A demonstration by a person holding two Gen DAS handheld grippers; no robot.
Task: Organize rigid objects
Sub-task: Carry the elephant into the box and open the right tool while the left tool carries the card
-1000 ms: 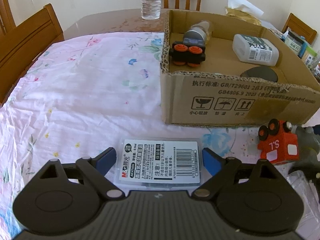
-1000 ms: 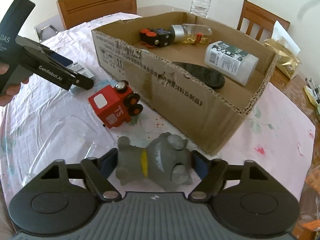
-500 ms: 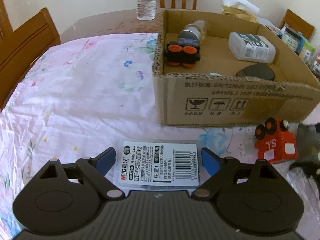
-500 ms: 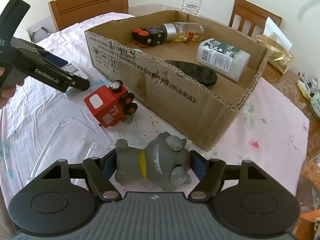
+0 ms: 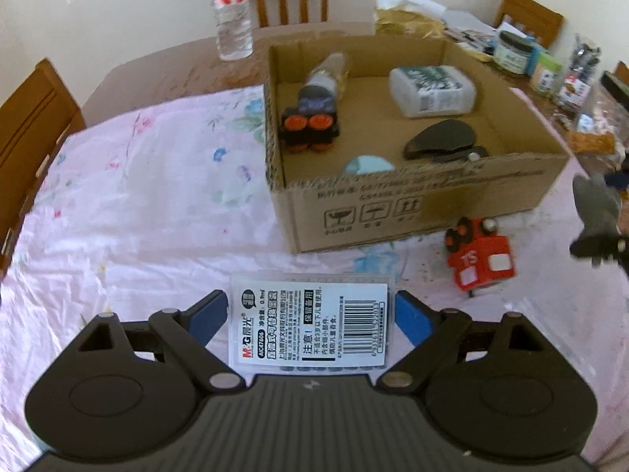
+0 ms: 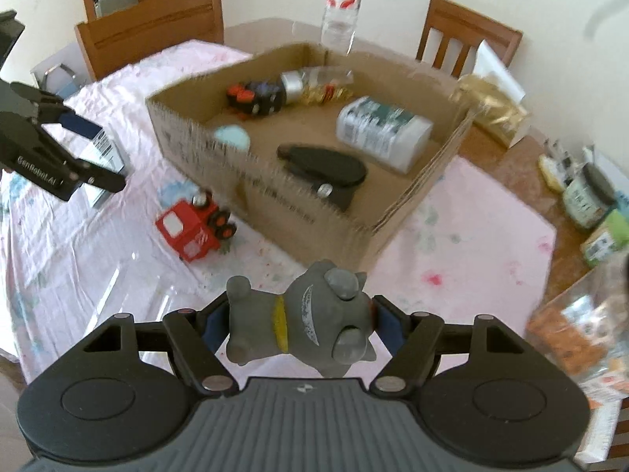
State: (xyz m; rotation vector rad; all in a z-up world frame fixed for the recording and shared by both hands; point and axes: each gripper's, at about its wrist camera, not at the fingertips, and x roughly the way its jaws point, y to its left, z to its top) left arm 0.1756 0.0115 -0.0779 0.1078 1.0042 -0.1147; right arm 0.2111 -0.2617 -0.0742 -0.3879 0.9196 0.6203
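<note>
My left gripper (image 5: pixel 312 316) is shut on a flat clear refill pack with a white label (image 5: pixel 312 320) and holds it above the pink tablecloth, in front of the cardboard box (image 5: pixel 424 204). My right gripper (image 6: pixel 300 320) is shut on a grey toy animal with a yellow collar (image 6: pixel 302 322), lifted above the cloth near the box's front corner (image 6: pixel 365 232). A red toy truck (image 5: pixel 479 259) lies on the cloth beside the box; it also shows in the right wrist view (image 6: pixel 192 228). The left gripper (image 6: pixel 59 157) shows at the left of the right wrist view.
In the box lie a black toy car (image 5: pixel 310 126), a white bottle (image 5: pixel 432 90), a black oval case (image 5: pixel 440 143), a jar and a pale blue disc (image 5: pixel 367 165). A water bottle (image 5: pixel 234 11), chairs, and jars (image 6: pixel 589 196) stand around. A clear plastic piece (image 6: pixel 129 283) lies near me.
Both grippers have risen, each with its object. The right gripper has lifted the grey toy off the cloth and moved right, toward the box's corner. The view now looks down into the box.
</note>
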